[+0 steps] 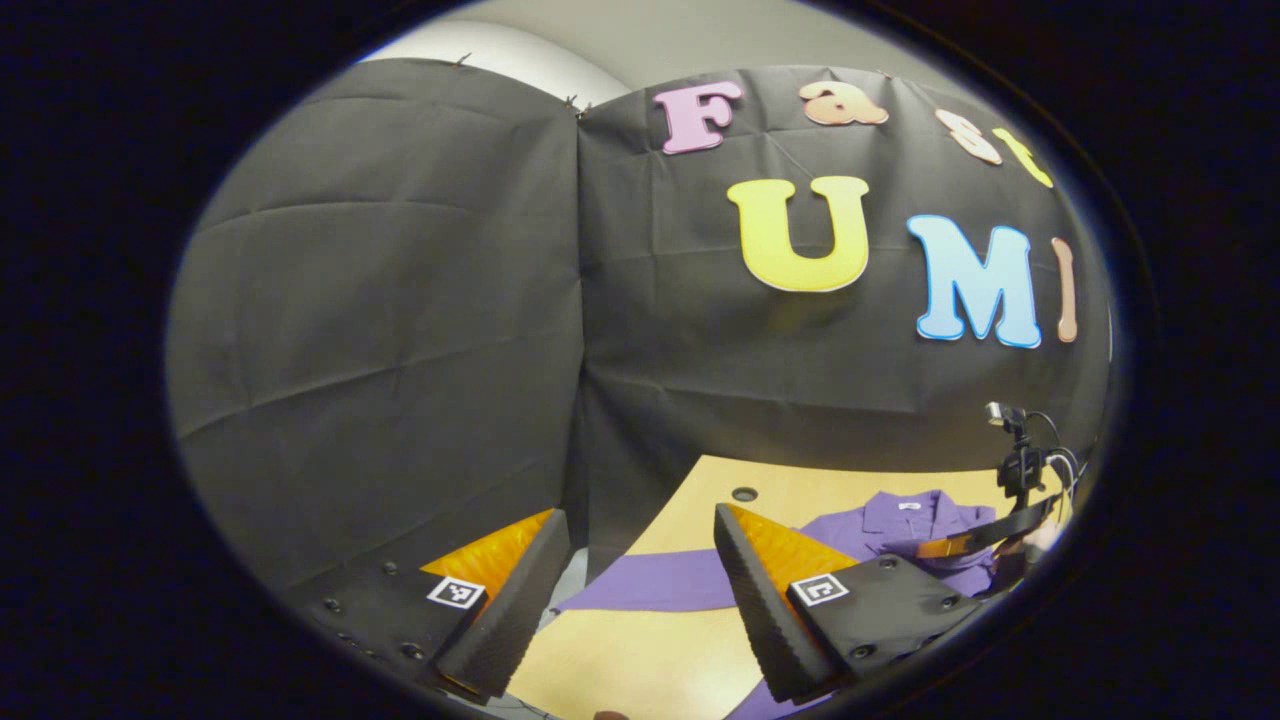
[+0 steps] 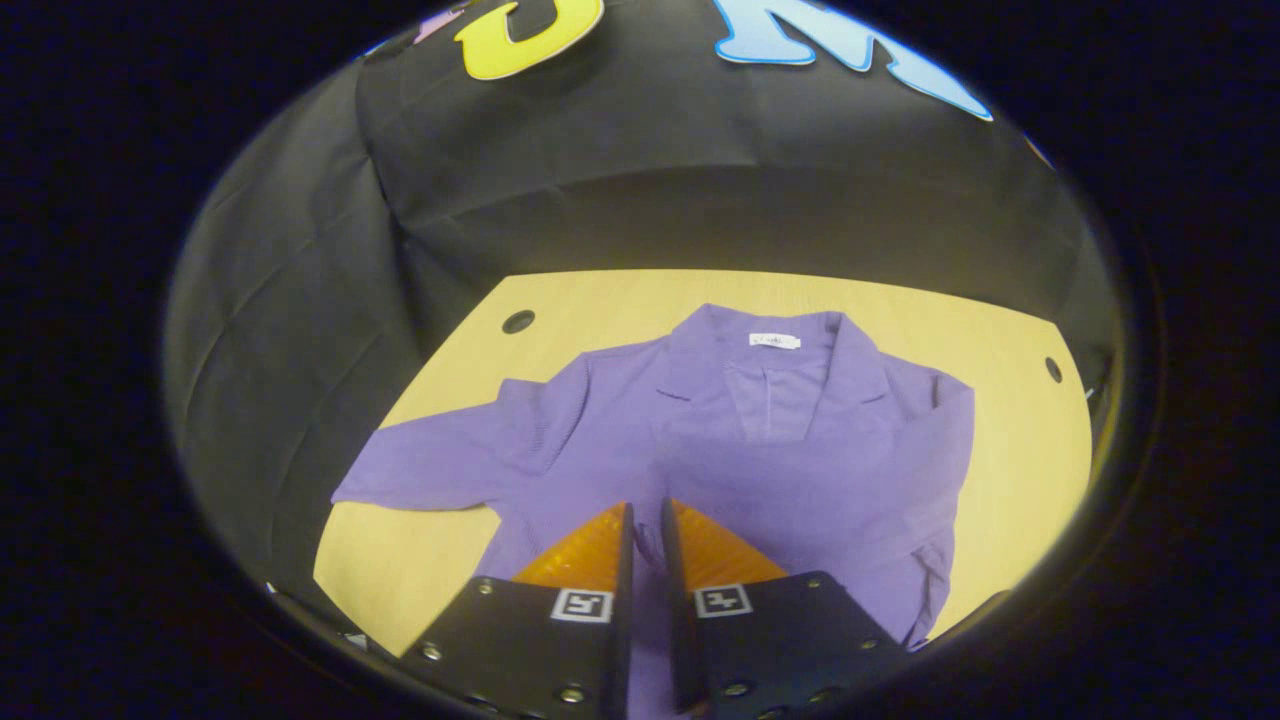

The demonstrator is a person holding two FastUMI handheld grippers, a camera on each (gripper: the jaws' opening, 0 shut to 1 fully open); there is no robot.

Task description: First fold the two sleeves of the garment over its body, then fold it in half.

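A purple collared garment (image 2: 800, 460) lies face up on the wooden table (image 2: 1010, 400), collar at the far side. Its left sleeve (image 2: 430, 465) stretches out flat toward the table's left edge. The sleeve on the right side is turned in over the body. My right gripper (image 2: 645, 520) sits low over the middle of the body, its fingers (image 2: 590, 550) pressed almost together with purple cloth in the thin gap. My left gripper (image 1: 635, 565) hovers open above the outstretched sleeve (image 1: 650, 582), nothing between its fingers. The right gripper (image 1: 1000, 540) shows farther off over the garment.
Black cloth walls close in the table at the back and left. Round holes (image 2: 518, 321) mark the table's far corners. A small camera on a stand (image 1: 1018, 465) rises at the table's right side. Bare wood lies in front of the left sleeve.
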